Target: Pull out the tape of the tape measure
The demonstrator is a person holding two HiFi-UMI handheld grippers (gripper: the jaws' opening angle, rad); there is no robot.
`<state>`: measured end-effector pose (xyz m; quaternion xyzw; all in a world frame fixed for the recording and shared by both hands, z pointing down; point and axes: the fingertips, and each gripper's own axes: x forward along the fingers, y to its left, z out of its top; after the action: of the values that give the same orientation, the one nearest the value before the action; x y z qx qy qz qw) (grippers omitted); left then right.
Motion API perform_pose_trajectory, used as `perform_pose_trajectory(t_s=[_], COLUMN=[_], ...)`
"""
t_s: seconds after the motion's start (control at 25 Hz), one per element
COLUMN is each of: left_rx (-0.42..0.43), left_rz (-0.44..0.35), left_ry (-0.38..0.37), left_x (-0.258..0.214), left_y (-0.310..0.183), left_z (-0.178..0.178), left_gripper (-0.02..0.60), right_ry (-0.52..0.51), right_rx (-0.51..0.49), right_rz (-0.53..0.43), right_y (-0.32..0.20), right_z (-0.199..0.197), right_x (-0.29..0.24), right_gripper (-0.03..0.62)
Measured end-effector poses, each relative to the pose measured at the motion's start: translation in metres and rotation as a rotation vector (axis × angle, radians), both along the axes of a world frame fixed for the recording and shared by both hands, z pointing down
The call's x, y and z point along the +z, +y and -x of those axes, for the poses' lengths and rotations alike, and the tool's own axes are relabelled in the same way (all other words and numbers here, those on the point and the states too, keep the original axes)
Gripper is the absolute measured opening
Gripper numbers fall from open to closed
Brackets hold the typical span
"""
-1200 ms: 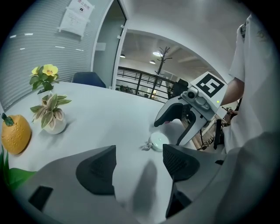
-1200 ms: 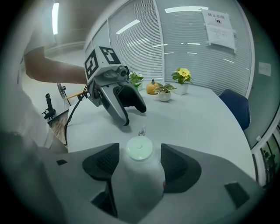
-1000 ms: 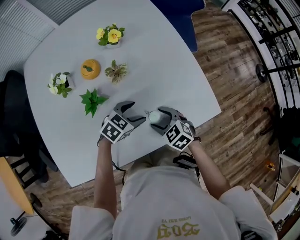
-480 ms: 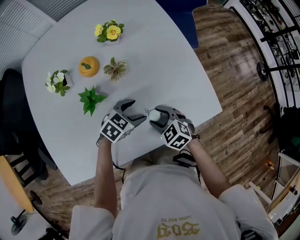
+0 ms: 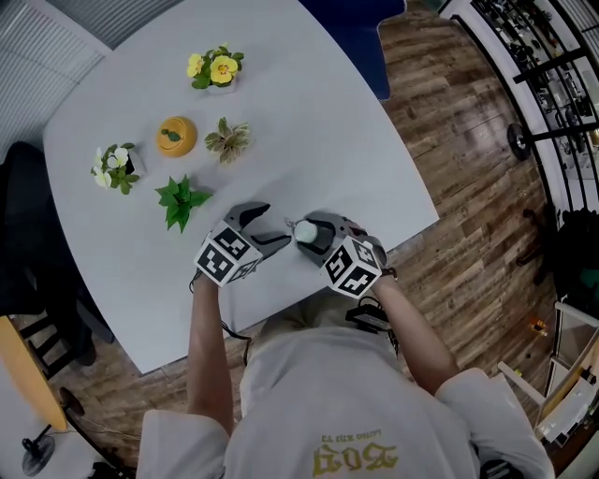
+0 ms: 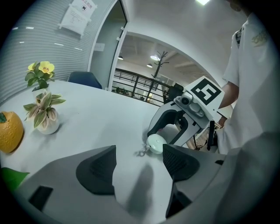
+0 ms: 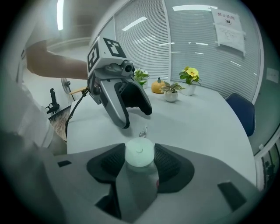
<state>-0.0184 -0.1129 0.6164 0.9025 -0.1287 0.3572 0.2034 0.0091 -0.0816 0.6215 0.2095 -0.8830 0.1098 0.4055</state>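
Note:
A small round pale-green tape measure (image 5: 306,233) lies flat on the white table (image 5: 309,122) near its front edge. A little metal ring (image 6: 142,151) at the tape's end points toward my left gripper. My right gripper (image 5: 304,231) straddles the case. Its jaws have just been closing, and in the right gripper view both pads (image 7: 114,162) press against the sides of the tape measure (image 7: 139,153). My left gripper (image 5: 270,225) stands open and empty a short way to the left, jaws facing the ring (image 7: 142,133). The tape measure (image 6: 156,143) also shows in the left gripper view.
At the back left of the table stand a yellow flower pot (image 5: 217,69), an orange ornament (image 5: 178,136), a variegated plant (image 5: 230,140), a white flower (image 5: 116,166) and a green plant (image 5: 184,199). A blue chair (image 5: 346,28) is behind the table, wooden floor to the right.
The right gripper's jaws have narrowed onto the tape measure. Both hands have stayed almost where they were; the left gripper remains open.

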Motion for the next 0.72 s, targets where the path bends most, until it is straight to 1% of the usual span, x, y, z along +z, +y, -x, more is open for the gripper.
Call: perform_pose_trajectory(t_s=[0.08,0.2,0.36,0.56,0.64,0.68,0.72], left_rx=[0.004,-0.004,-0.022,-0.037,-0.037,-0.038,-0.04], left_rz=[0.019,0.058,0.078,0.118,0.121,0.118,0.113], left_ry=[0.032,0.108,0.17,0.298,0.331,0.345,0.36], left_x=[-0.006,-0.02,-0.039,-0.071,-0.081,-0.086,-0.09], left_y=[0.003,0.007,0.012,0.017,0.019,0.02,0.021], left_z=[0.0,-0.002,0.0,-0.006,-0.006,-0.007,-0.007], left_gripper=[0.341,0.341,0.339,0.336,0.312,0.278,0.221], right_ry=[-0.016,-0.051,-0.108,-0.186,-0.205,-0.21,-0.213], right_rx=[-0.005,0.001,-0.004,-0.026,-0.049,-0.06,-0.069], right_rz=[0.0,0.016,0.024,0.012,0.0,-0.008,-0.016], right_y=[0.001,0.002,0.003,0.007,0.01,0.011,0.013], right_z=[0.001,0.001,0.001,0.002,0.003,0.003,0.002], right_x=[-0.007,-0.019,-0.043,-0.075,-0.087,-0.092,-0.097], right_gripper=[0.227,0.227,0.227,0.227,0.227,0.227,0.227])
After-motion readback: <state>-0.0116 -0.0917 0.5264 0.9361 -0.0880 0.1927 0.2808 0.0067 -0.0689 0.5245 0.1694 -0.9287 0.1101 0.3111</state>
